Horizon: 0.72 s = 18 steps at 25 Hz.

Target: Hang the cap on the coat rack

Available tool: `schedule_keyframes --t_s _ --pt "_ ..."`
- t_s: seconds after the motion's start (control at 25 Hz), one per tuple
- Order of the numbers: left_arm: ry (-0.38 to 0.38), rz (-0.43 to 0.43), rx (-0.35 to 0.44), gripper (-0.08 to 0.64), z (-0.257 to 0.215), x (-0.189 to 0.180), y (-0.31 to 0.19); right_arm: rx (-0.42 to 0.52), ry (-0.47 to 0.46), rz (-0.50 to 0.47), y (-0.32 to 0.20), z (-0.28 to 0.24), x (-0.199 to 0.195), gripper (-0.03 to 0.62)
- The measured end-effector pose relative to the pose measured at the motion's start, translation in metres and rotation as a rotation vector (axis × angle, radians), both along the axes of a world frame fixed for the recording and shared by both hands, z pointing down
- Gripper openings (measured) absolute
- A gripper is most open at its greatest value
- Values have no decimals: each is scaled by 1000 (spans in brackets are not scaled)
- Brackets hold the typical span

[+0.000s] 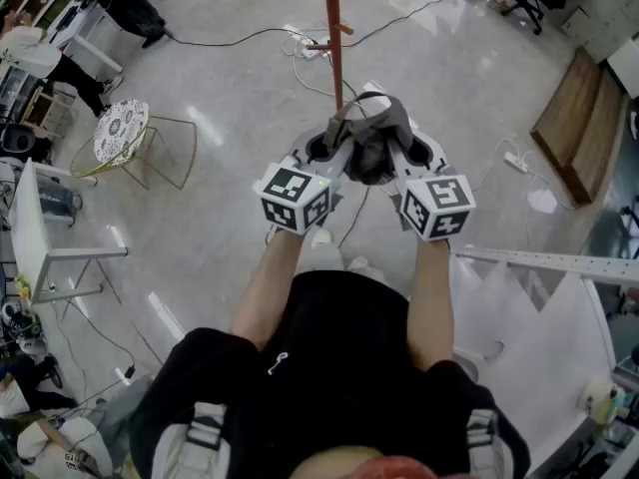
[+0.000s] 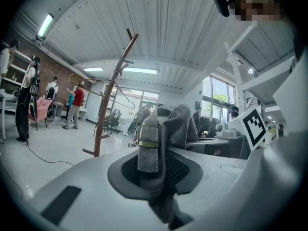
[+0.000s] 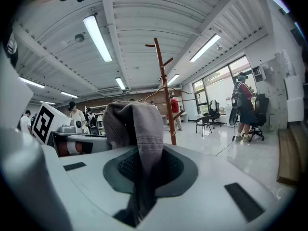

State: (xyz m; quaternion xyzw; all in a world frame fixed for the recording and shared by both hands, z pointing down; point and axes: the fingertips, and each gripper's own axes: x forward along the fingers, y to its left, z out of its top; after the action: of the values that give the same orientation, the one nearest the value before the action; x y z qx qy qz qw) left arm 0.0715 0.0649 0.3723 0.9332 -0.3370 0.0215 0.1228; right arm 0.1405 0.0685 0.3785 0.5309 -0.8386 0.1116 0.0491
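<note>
Pinched shut on cloth, both pairs of jaws hold the cap [image 1: 371, 140] between them. The left gripper [image 1: 327, 156] has the strap end and the right gripper [image 1: 403, 158] has a fold of the crown.

From the head view the jaw tips are buried under the bunched cap, so the grip itself is hard to make out there. The coat rack [image 1: 334, 38] is cut off at the upper edge, and its foot is hidden behind the cap and grippers. The cap is held in the air near the pole, apart from the pegs.

The left gripper view supplies what is missing. It shows the left gripper [image 2: 156, 174] clamped on the cap [image 2: 178, 126], the adjusting strap [image 2: 148, 146] with its brass-coloured buckle standing upright. The coat rack [image 2: 109, 105] stands off to the left, its top, pegs and one foot in sight. The right gripper view shows the right gripper [image 3: 147, 172] closed on the cap [image 3: 134, 121], with the coat rack [image 3: 166, 97] behind it and its foot hidden.

The cap is grey-brown, washed-looking and crumpled, with its stitching showing.
</note>
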Motion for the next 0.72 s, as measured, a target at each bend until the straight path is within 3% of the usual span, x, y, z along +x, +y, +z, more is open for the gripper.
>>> schedule_keyframes --t_s 0.72 --pt "-16 2 -6 44 5 29 16 4 0 -18 11 8 29 43"
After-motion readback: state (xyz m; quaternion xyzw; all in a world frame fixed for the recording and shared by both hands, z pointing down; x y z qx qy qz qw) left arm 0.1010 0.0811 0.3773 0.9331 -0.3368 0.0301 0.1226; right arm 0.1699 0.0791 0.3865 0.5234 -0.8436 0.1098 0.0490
